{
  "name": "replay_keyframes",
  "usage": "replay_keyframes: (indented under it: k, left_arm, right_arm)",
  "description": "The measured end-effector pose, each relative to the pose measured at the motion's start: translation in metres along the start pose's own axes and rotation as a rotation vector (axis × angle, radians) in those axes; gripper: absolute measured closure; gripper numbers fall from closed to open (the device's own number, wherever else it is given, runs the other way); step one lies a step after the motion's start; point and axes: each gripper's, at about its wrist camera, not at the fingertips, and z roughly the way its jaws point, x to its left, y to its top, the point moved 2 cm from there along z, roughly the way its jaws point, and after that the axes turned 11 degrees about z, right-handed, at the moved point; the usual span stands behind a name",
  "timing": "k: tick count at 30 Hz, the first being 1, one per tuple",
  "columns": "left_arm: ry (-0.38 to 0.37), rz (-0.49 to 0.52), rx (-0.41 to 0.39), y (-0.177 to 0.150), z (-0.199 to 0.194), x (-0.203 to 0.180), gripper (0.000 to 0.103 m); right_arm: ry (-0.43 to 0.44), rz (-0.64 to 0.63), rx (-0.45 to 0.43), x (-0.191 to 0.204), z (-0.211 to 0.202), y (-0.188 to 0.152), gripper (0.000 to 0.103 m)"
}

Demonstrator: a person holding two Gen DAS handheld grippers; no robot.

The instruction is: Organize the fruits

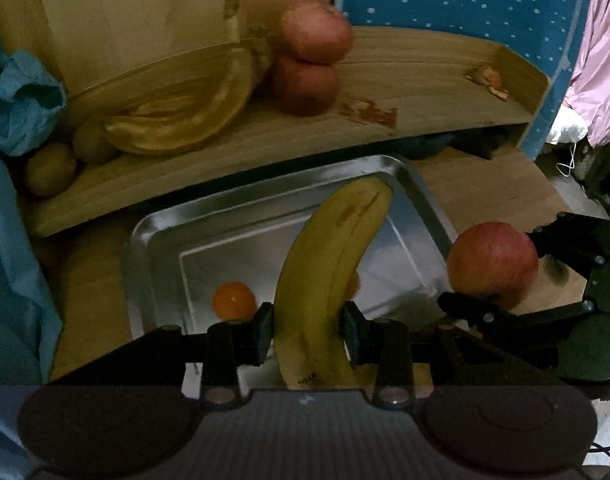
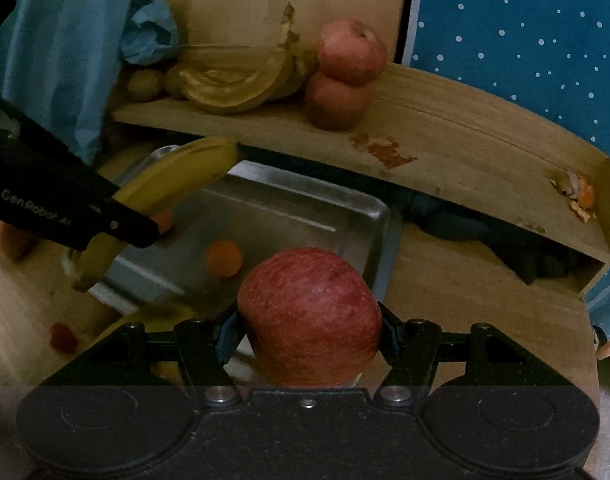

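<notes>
Shiny metal tray, matt wooden shelf

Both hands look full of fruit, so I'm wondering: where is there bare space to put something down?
The metal tray is mostly bare apart from a small orange. The wooden shelf is free between the stacked apples and the peel scraps at its right end. Its left end is crowded with bananas and small brownish fruit.
</notes>
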Motion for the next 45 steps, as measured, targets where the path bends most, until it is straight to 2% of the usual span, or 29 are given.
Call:
replay_keyframes:
  k: [11,23,24,39,45]
  left_arm:
    - [-0.048,0.011,0.032,0.024,0.043,0.037,0.063]
    - [-0.112,0.047,0.066,0.039,0.075,0.043,0.063]
    - [-0.092,0.061,0.019,0.041,0.076,0.044,0.063]
    - [-0.109,0.069,0.028,0.042,0.082,0.041,0.064]
    - [-0.084,0.082,0.034,0.044,0.080,0.037,0.064]
  right_arm:
    - [-0.035,0.014,0.061,0.004,0.041,0.026,0.036]
    - [-0.060,0.018,0.101,0.008,0.070,0.037,0.036]
    - [-0.061,0.019,0.102,0.008,0.071,0.038,0.036]
    - [-0.057,0.028,0.114,0.008,0.083,0.039,0.036]
    - [-0.050,0.032,0.109,0.007,0.080,0.038,0.035]
